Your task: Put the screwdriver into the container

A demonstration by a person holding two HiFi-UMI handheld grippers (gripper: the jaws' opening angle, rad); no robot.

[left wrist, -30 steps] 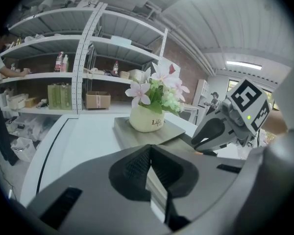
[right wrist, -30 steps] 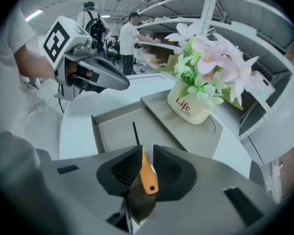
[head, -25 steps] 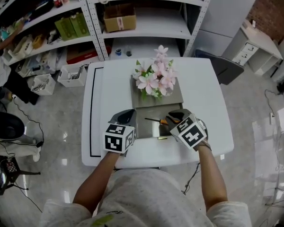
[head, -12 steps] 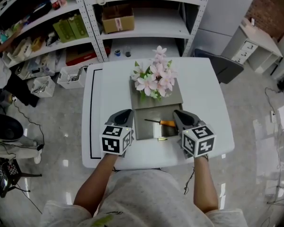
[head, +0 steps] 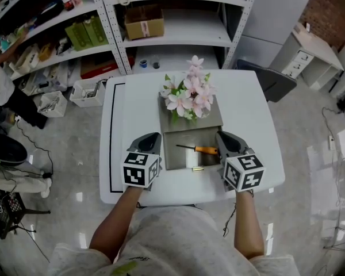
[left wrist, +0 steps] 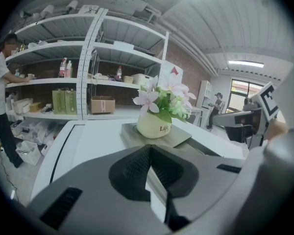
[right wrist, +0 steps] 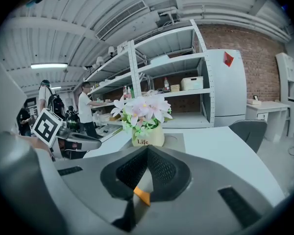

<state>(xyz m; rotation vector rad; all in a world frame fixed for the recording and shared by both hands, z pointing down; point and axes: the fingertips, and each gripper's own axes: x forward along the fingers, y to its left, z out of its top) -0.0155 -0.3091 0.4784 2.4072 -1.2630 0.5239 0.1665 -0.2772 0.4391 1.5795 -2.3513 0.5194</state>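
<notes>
The left gripper (head: 153, 137) sits at the left side of the grey container (head: 181, 157). Its jaws are closed together at the tips and hold nothing. The right gripper (head: 223, 137) sits at the right side of the container. Its jaws are pressed together at the tips too, and nothing is held in them. In the right gripper view a bit of orange shows through the gap under the tips.

The container rests on a white table (head: 247, 108). A small yellow piece (head: 197, 169) lies at the near rim of the container. The screwdriver (head: 200, 149) lies flat inside the container, in its far right part. Its orange handle points at the right gripper and ends just beside it. Its dark shaft points to the left.

Behind the container lies a grey board (head: 211, 117), right at its far edge. A pot of pink and white flowers (head: 187, 96) stands on the board. Far behind the container stand white shelves (head: 178, 36) with a cardboard box (head: 145, 20) on them.
</notes>
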